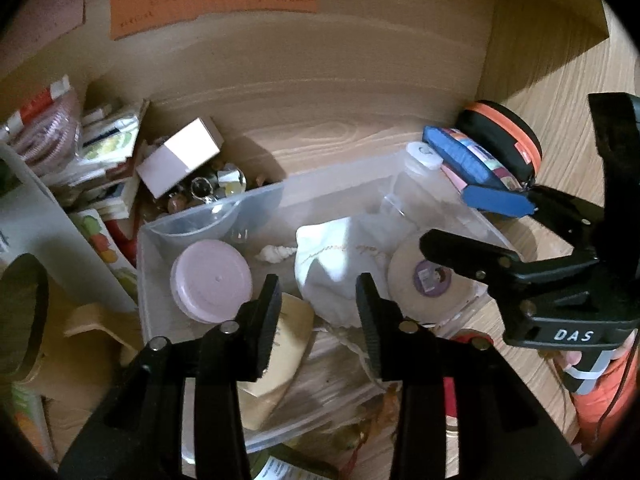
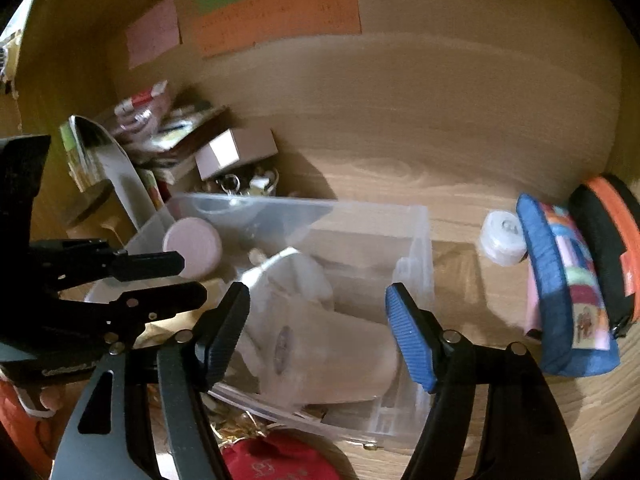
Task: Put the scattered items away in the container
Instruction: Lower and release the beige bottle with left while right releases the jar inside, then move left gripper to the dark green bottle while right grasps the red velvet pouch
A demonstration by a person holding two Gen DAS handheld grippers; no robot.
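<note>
A clear plastic container (image 1: 160,240) (image 2: 416,240) sits on a wooden shelf. Inside lie a pink round lid (image 1: 212,280) (image 2: 192,246), a white cloth pouch (image 1: 340,264) (image 2: 288,276) and a white tape roll (image 1: 428,280) (image 2: 320,352). My left gripper (image 1: 318,300) is open and empty above the container's near side. My right gripper (image 2: 318,332) is open and empty over the container's right half; it also shows in the left wrist view (image 1: 476,236). A blue pencil case (image 2: 564,292) (image 1: 464,160), a black and orange pouch (image 2: 604,248) (image 1: 504,140) and a small white jar (image 2: 502,238) (image 1: 422,156) lie right of the container.
A white box (image 1: 180,156) (image 2: 236,152), shiny trinkets (image 1: 208,188) and stacked packets (image 1: 108,148) crowd the back left corner. A red pouch (image 2: 276,460) lies in front of the container. Coloured paper notes (image 2: 276,16) hang on the back wall.
</note>
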